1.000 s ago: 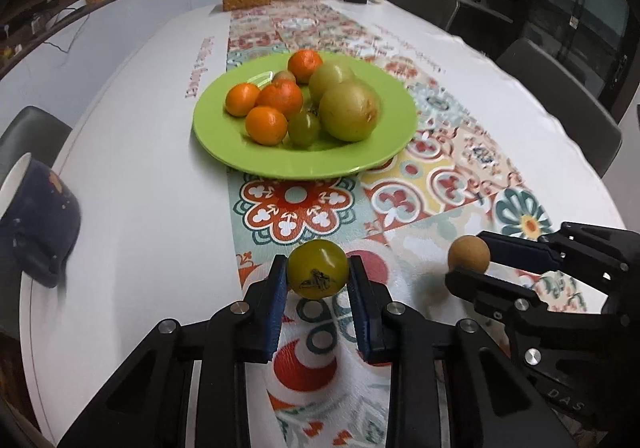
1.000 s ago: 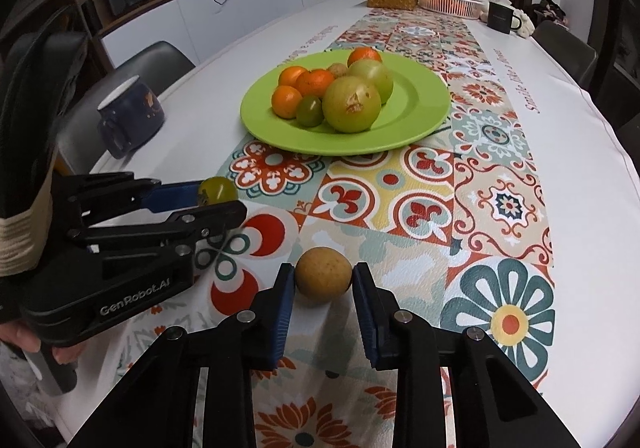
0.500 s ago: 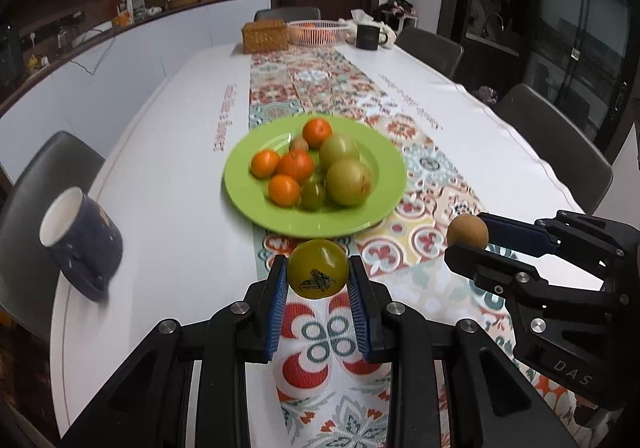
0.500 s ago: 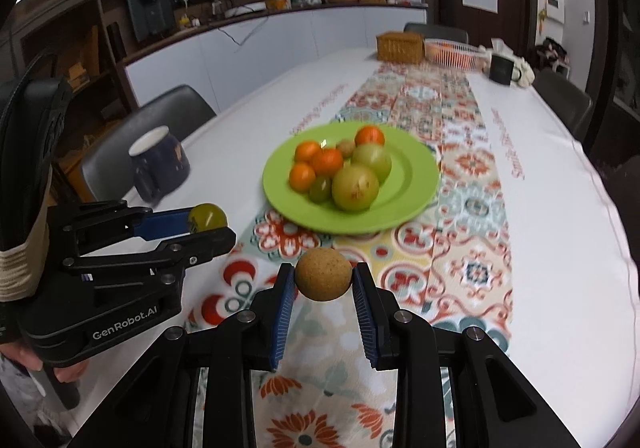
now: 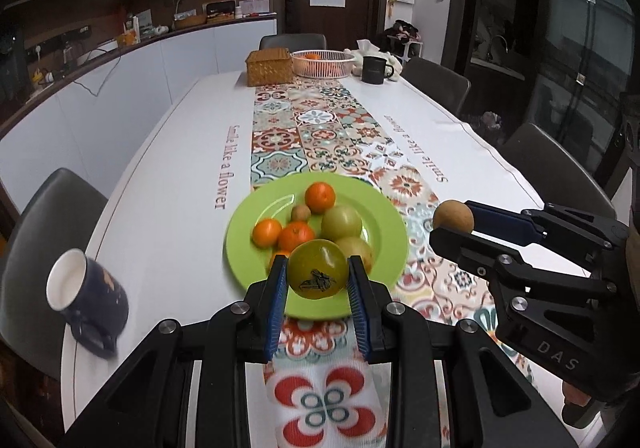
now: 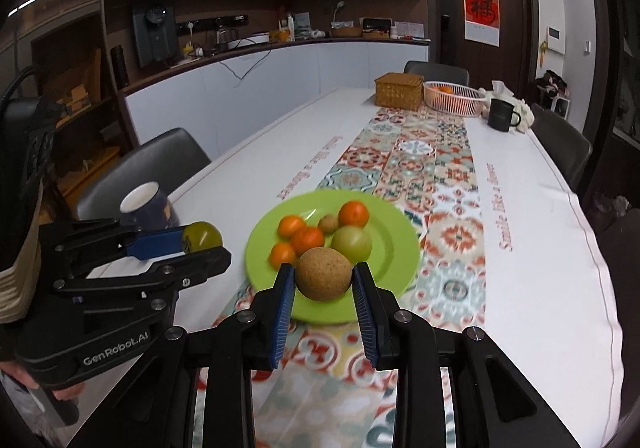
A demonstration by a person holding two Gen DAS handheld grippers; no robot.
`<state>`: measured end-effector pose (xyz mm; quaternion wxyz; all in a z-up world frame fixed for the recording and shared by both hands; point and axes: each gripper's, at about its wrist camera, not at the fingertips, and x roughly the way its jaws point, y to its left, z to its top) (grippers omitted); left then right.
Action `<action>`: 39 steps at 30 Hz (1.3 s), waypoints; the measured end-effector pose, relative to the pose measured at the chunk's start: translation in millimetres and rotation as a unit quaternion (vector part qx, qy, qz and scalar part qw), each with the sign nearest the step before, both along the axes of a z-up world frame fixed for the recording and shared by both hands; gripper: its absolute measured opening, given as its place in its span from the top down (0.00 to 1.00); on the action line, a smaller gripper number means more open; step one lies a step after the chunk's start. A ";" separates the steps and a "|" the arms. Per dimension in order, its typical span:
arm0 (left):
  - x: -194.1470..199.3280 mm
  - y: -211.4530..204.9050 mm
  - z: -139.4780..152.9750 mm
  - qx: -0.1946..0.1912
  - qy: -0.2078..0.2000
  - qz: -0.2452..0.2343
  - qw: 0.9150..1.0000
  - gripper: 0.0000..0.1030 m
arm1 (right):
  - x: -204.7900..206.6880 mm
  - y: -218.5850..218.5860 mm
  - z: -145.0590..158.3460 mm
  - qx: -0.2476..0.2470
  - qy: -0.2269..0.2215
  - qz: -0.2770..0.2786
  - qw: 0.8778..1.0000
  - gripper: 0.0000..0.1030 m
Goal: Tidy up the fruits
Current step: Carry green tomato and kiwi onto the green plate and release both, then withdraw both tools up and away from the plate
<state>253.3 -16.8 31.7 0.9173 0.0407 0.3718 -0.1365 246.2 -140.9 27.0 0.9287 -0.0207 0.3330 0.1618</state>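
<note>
Grippers (image 5: 318, 280) (image 6: 323, 280), one fruit each; plate (image 5: 384, 216)

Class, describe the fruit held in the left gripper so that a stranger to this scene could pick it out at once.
Find the green plate on the patterned table runner. In front of it the left gripper holds a round olive-green fruit between its blue fingers. Unlike the plate's fruits and the right gripper's brown fruit, it bears a dark sticker.

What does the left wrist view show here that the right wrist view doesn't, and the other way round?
Left wrist only: the sticker on the olive-green fruit in the left gripper, and dark windows at right. Right wrist only: wall shelves and a dark appliance on the counter. Both: the green plate of fruit, the blue mug, the wicker box, and the right gripper shut on the brown fruit.
</note>
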 end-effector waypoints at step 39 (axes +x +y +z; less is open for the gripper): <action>110.2 -15.2 -60.4 0.017 0.051 0.023 0.998 0.59 | 137.8 -20.3 -77.9 -0.012 0.072 -0.002 0.997 0.58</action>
